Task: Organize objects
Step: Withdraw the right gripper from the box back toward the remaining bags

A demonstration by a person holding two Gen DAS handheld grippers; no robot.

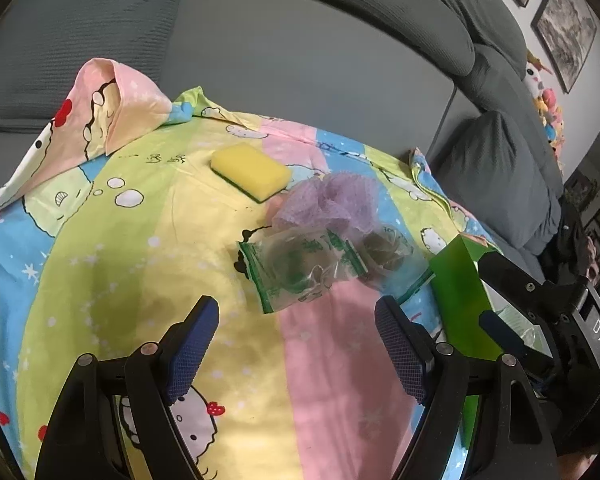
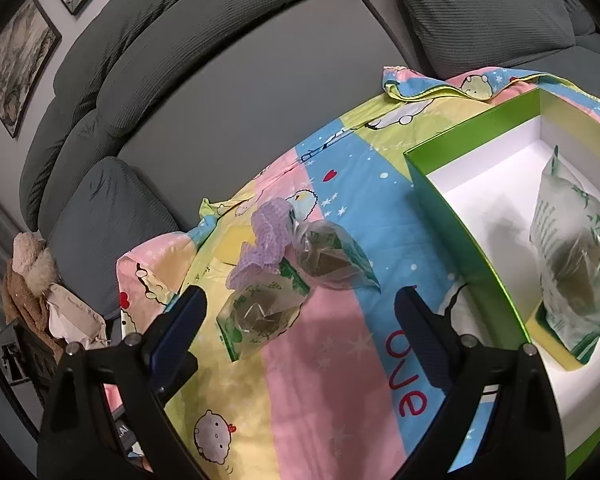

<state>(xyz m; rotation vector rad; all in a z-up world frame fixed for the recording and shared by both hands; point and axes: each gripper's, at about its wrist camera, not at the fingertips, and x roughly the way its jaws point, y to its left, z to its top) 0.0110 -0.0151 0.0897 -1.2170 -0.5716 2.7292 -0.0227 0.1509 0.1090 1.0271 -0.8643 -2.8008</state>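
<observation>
a cartoon-printed sheet point(image 1: 148, 248) in stripes of pink, yellow, green and blue covers the work surface, its far edges rumpled and folded up against a grey-green sofa point(image 1: 284, 64) whose seat and back cushions fill the upper part of both views. framed pictures point(image 1: 566, 36) hang on the pale wall behind the sofa, and a cluster of plush toys point(image 1: 550, 108) sits at the sofa's end in the left wrist view. on the sheet lie a yellow sponge point(image 1: 251, 170), just beyond it toward the near side a purple mesh puff point(image 1: 332, 200), and touching the puff two clear packets with green print: the nearer packet point(image 1: 296, 270) lies in front of the left gripper, the second packet point(image 1: 384, 250) just beside it toward the box. a green box point(image 2: 466, 232) with a white inside stands open on the sheet at the right, and inside it a third packet point(image 2: 576, 256) leans on a yellow block at the box's near corner. the left gripper point(image 1: 296, 344) hangs over the sheet with its blue-padded jaws spread wide and nothing between them. the right gripper point(image 2: 300, 340) likewise stands wide and empty, over the pink stripe between the packets and the box; from the left wrist view its black body shows beside the box wall.
</observation>
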